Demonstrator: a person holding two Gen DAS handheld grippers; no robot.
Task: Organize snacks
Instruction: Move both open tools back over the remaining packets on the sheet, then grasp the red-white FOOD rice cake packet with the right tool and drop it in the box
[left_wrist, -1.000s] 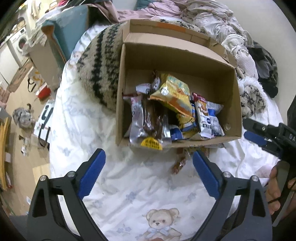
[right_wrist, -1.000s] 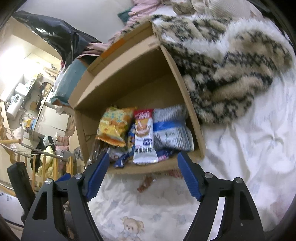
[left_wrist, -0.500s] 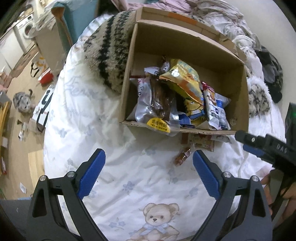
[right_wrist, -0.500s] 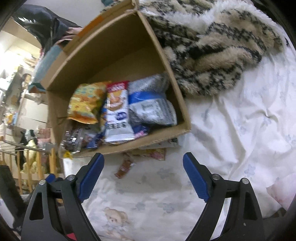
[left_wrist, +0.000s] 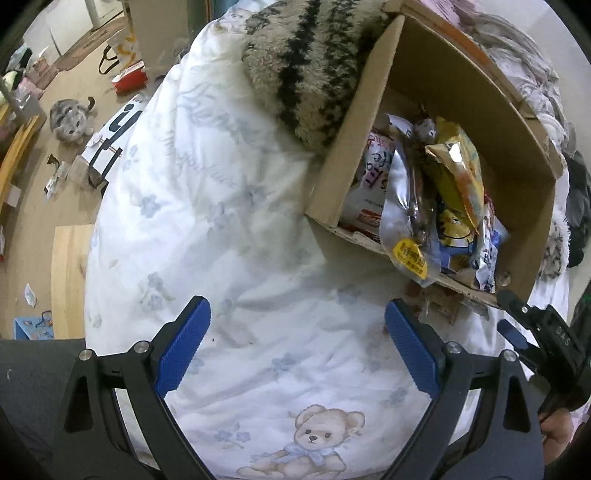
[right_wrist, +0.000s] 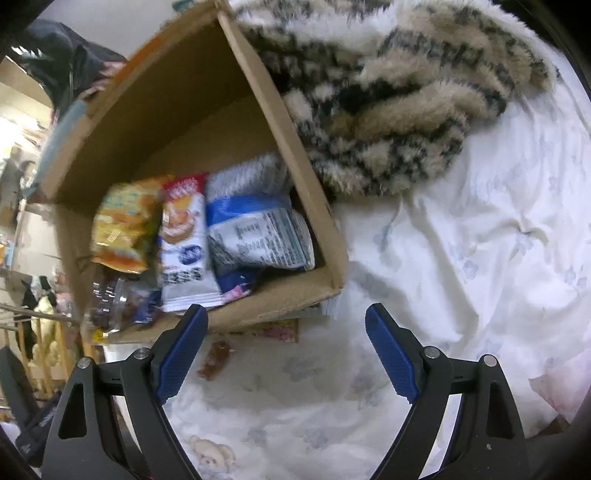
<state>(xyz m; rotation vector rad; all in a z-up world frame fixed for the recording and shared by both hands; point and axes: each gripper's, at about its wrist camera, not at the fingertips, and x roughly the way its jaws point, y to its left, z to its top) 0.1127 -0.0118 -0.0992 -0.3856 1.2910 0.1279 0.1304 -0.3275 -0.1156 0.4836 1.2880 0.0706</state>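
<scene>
We're looking down from both wrists, close over the bed (left_wrist: 229, 206), sharing the cardboard box (left_wrist: 436, 110) (right_wrist: 207, 103).

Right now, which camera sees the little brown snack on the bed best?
The right wrist view: the brown snack lies in the open on the sheet, though blurry. In the left wrist view, the left tongs' finger hides nearly all of it.

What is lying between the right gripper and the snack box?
In the right wrist view, a small brown snack packet lies on the bedsheet between right gripper and cardboard box.
</scene>
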